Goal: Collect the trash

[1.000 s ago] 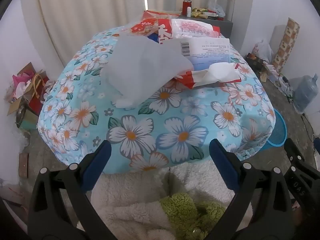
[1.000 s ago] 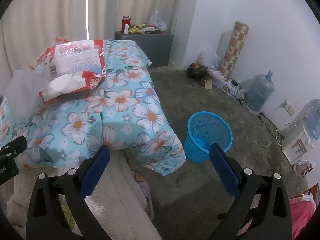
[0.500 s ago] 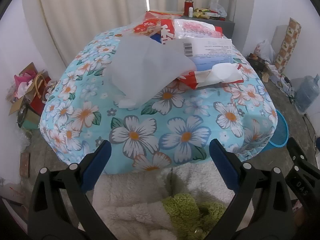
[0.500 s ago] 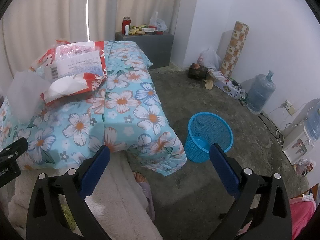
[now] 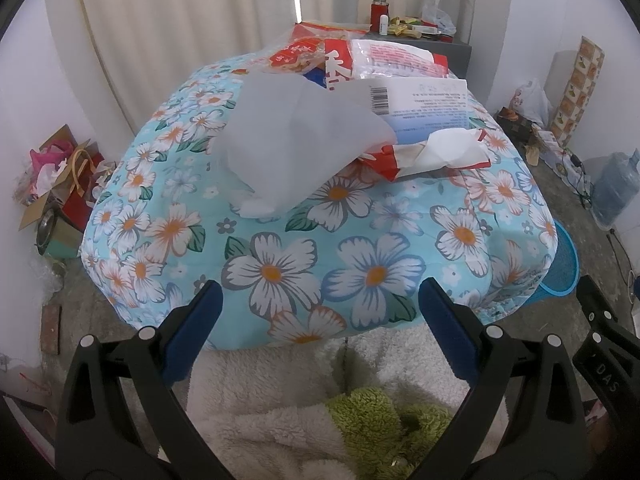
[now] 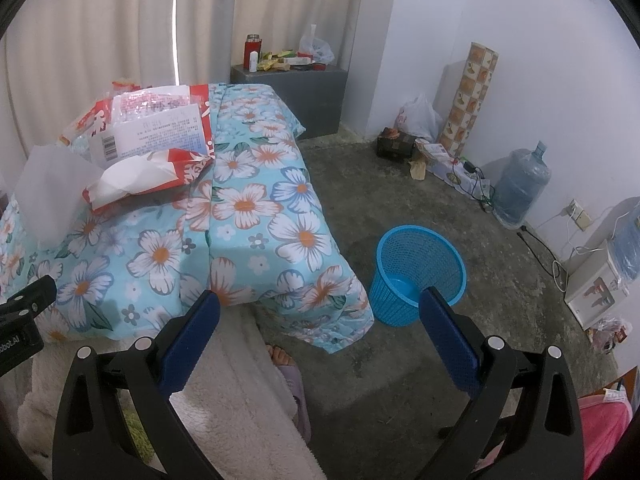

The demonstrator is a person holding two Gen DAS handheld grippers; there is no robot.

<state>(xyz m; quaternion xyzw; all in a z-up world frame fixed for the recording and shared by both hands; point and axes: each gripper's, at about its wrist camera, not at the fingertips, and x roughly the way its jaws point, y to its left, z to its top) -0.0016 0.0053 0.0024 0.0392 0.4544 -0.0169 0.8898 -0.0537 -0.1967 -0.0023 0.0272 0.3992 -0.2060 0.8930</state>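
Fingers (image 5: 192, 334) of the left gripper (image 5: 316, 320) and right gripper (image 6: 320, 320) spread wide and empty: we reach first for the translucent bag (image 5: 296, 144) beside the red-and-white wrapper (image 5: 420, 120) on the bed (image 5: 360, 256), pinching a loose edge, then carry it to the blue basket (image 6: 418, 274).

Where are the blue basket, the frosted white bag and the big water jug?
blue basket (image 6: 420, 276): right wrist view, on its mesh wall.
frosted white bag (image 5: 296, 140): left wrist view, middle of its flat face.
big water jug (image 6: 520, 184): right wrist view, on its body.
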